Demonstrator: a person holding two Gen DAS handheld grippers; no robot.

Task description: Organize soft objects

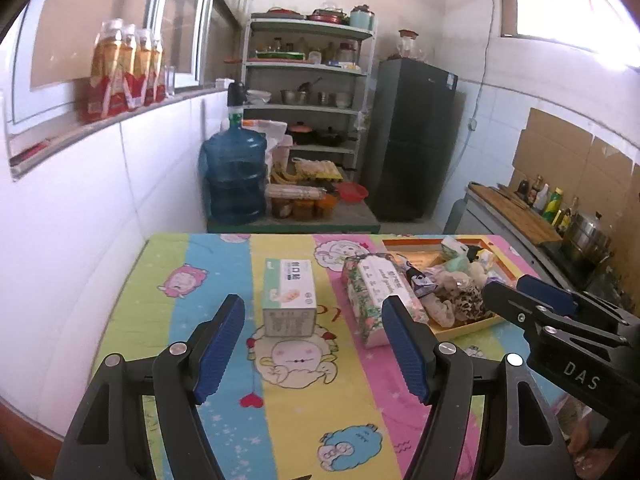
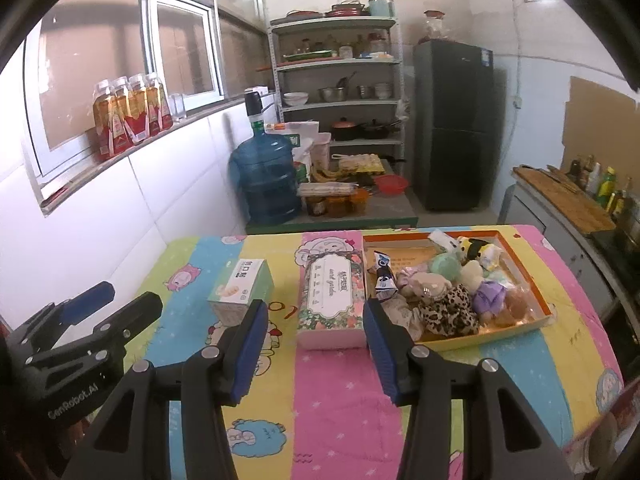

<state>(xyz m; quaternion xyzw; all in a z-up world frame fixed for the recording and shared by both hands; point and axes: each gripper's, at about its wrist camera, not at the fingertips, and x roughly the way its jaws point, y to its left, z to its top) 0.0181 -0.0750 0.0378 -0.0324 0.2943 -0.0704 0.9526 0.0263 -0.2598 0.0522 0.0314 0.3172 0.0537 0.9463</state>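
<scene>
1. Soft toys [image 2: 444,300] lie heaped in the tray [image 2: 536,280] at the table's [image 2: 328,400] far right; a leopard-print one [image 2: 448,312] sits nearest the front.
2. Tissue pack [image 2: 332,300], floral, lies just left of the tray, touching its edge.
3. Green box [image 2: 240,290] stands apart, further left.
4. Left hand-held gripper [image 1: 312,344]: jaws wide apart, holding nothing, above the table.
5. Right hand-held gripper [image 2: 316,348]: jaws parted, nothing between them.
</scene>
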